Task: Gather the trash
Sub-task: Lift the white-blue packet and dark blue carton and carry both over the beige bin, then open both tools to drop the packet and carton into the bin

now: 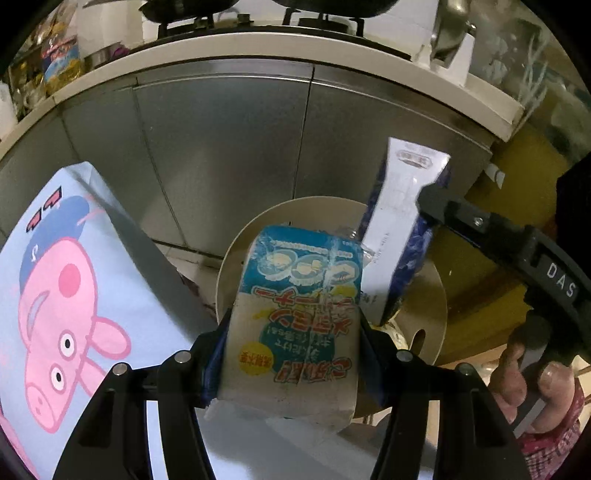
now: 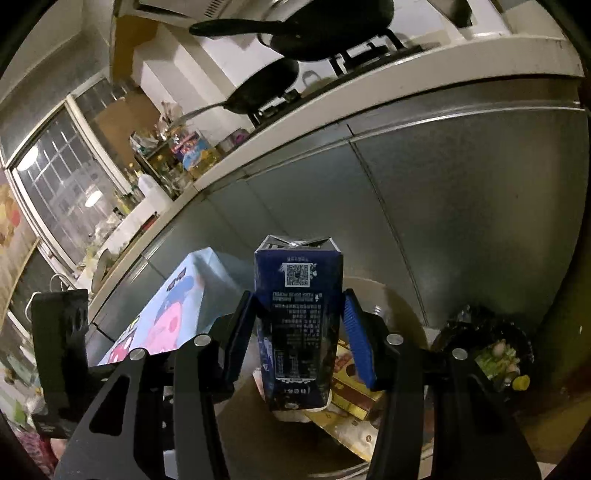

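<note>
Between the pads of the left hand-held gripper (image 1: 293,338) sits a blue and white crinkly wrapped pack (image 1: 295,325), squeezed tight and held over a round beige bin (image 1: 424,306). Beside it, the right hand-held gripper (image 2: 295,332) grips a tall dark blue drink carton (image 2: 300,325) upright above the same bin, which seems to hold some trash. A pale blue pig-picture box (image 1: 62,295) stands near.

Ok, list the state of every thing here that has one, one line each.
Left gripper: shut on the box.
Blue-and-white printed cardboard box: held, above the bin.
Right gripper: shut on the carton.
Dark blue drink carton: held upright, top flaps crumpled.
Round beige trash bin: open, trash already inside.
Black frying pans: on the stove.
</note>
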The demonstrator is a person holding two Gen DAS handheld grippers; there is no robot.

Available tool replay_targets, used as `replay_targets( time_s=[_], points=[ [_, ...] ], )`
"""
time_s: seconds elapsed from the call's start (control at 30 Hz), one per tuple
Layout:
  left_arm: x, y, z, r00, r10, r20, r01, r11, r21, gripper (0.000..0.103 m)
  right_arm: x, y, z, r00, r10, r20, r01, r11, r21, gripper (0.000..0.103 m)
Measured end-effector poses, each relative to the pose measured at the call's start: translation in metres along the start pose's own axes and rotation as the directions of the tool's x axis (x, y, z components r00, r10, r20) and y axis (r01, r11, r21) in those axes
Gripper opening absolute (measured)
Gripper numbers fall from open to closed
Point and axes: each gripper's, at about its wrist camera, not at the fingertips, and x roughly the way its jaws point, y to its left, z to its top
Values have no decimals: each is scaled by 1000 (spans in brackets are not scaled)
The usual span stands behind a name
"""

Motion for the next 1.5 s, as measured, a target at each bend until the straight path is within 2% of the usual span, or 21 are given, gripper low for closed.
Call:
replay_targets(
  time_s=[0.33, 0.4, 0.47, 0.53, 0.67, 0.73, 0.83, 0.87, 0.93, 0.97, 1.0, 1.1, 1.27, 1.33, 1.4, 1.43, 1.47, 1.5],
  points=[
    [11, -7, 0, 1000, 14, -14, -14, 1000, 6, 61, -39, -8, 5, 994, 74, -79, -70, 996, 52, 46],
    [12, -7, 1, 1000, 15, -21, -15, 1000, 7, 61, -42, -10, 5, 994, 53, -96, -50, 998, 32, 46],
    [14, -8, 1, 1000, 0, -30, 1, 1000, 2, 61, -36, -8, 3, 993, -22, -114, 19, 1000, -24, 46],
    [16, -10, 2, 999, -25, -41, 25, 1000, -5, 61, -26, -9, 2, 989, -61, -133, 54, 997, -59, 47],
    [21, -15, 4, 995, -85, -42, 83, 996, -37, 61, 17, -2, -3, 963, -139, -230, 100, 980, -172, 47],
    [25, -8, 7, 993, -106, -51, 100, 990, -100, 61, 36, 0, -5, 953, -137, -271, 91, 980, -175, 49],
    [40, 14, 7, 985, -155, -70, 136, 964, -230, 64, 44, -4, -6, 954, -120, -276, 88, 988, -127, 59],
    [41, 17, 7, 987, -147, -69, 127, 963, -236, 65, 43, -6, -6, 958, -108, -265, 84, 991, -101, 62],
    [41, 11, 7, 988, -139, -73, 120, 970, -212, 69, 38, -8, -6, 966, -91, -241, 74, 994, -78, 62],
    [41, 7, 7, 989, -120, -81, 104, 977, -188, 78, 34, -7, -6, 970, -86, -228, 71, 995, -74, 62],
    [39, 3, 6, 991, -102, -84, 86, 982, -169, 81, 31, -7, -6, 972, -81, -219, 67, 995, -71, 62],
    [28, 0, 1, 992, -107, -62, 96, 983, -157, 81, 19, -7, -5, 979, -68, -192, 56, 996, -68, 62],
    [9, 10, 2, 991, -129, -19, 123, 973, -194, 81, 7, -13, -5, 986, -54, -159, 47, 998, -45, 61],
    [-1, 19, 1, 990, -140, 11, 139, 966, -217, 76, 5, -19, -6, 988, -40, -153, 38, 999, -16, 55],
    [-4, 27, 1, 987, -162, 21, 163, 959, -233, 50, 7, -20, -8, 986, -41, -164, 38, 999, -22, 37],
    [-3, 29, 1, 986, -167, 12, 165, 957, -237, 42, 10, -20, -9, 984, -45, -174, 41, 999, -26, 34],
    [3, 33, 0, 987, -161, -17, 152, 957, -248, 28, 14, -21, -10, 981, -41, -190, 38, 999, -19, 31],
    [9, 33, -1, 987, -156, -44, 140, 957, -252, 21, 20, -22, -14, 977, -22, -210, 24, 1000, 7, 30]
  ],
)
